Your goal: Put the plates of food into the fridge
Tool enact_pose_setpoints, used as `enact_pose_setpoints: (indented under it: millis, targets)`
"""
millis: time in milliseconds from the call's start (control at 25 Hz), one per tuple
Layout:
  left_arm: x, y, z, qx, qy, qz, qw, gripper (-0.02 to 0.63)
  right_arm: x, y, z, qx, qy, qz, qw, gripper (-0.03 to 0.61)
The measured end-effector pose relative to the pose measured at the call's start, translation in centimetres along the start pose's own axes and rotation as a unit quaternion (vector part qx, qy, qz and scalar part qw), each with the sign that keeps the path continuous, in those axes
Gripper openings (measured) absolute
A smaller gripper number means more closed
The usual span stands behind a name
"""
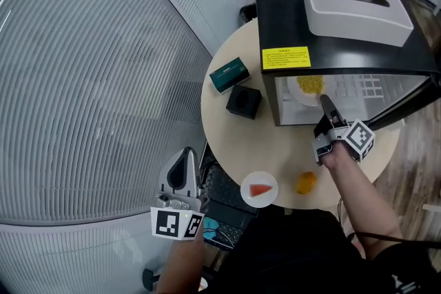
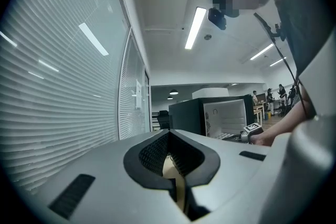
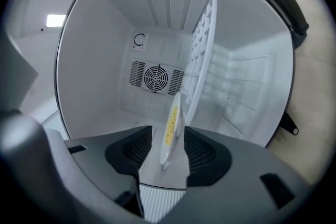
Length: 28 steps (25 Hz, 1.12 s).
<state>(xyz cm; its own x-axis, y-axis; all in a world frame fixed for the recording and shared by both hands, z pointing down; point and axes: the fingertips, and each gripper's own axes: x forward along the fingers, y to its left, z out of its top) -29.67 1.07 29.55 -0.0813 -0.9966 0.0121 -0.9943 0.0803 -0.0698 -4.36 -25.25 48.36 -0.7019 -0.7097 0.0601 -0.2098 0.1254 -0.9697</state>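
Observation:
A black mini fridge [image 1: 331,38] stands open on the round table [image 1: 224,131]. Inside it sits a white plate of yellow food [image 1: 308,87]. My right gripper [image 1: 326,109] reaches into the opening. In the right gripper view that plate [image 3: 171,126] stands edge-on between the jaws of my right gripper [image 3: 170,148], which are open and clear of it, beside the white wire shelf [image 3: 202,60]. A second plate with a red slice [image 1: 260,189] lies at the table's near edge. My left gripper [image 1: 185,163] hangs off the table's left side, shut and holding nothing.
An orange piece of food [image 1: 306,182] lies beside the red-slice plate. A green box [image 1: 229,74] and a black box [image 1: 244,102] sit left of the fridge. A white tissue box [image 1: 357,9] rests on the fridge top. A blinded glass wall [image 1: 89,79] fills the left.

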Motion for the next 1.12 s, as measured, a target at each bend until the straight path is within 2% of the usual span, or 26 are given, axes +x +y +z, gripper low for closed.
enact_pose_setpoints:
  millis: [240,440,600,720,920,1120]
  targets:
    - [-1.9,-2.8,1.1,0.009,-0.009,0.014,0.9998,0.006,-2.3,-0.7,0.5,-0.006,0.019,0.011,1.0,0.172]
    - [-3.1,-5.8,1.3,0.027,0.003,0.018,0.9995,0.005,-4.8,0.7,1.5,-0.06,0.035,0.052,0.996,0.172]
    - [-3.9,-7.9,1.5,0.02,-0.01,0.021,0.9995,0.006,-6.7,0.8,1.7,-0.108,0.054,0.052,0.991,0.172]
    - [-4.5,-9.0,1.3,0.017,-0.012,0.023,0.9995,0.006,-8.1,0.8,1.4,-0.125,0.069,0.048,0.989,0.172]
    - [-4.4,-10.2,0.9,0.013,-0.011,0.007,0.9998,0.006,-10.3,1.5,0.6,-0.18,0.089,0.064,0.978,0.172]
    - [-3.7,-10.4,0.8,0.008,-0.016,-0.028,0.9994,0.006,-12.7,1.1,-0.8,-0.234,0.091,0.058,0.966,0.172]
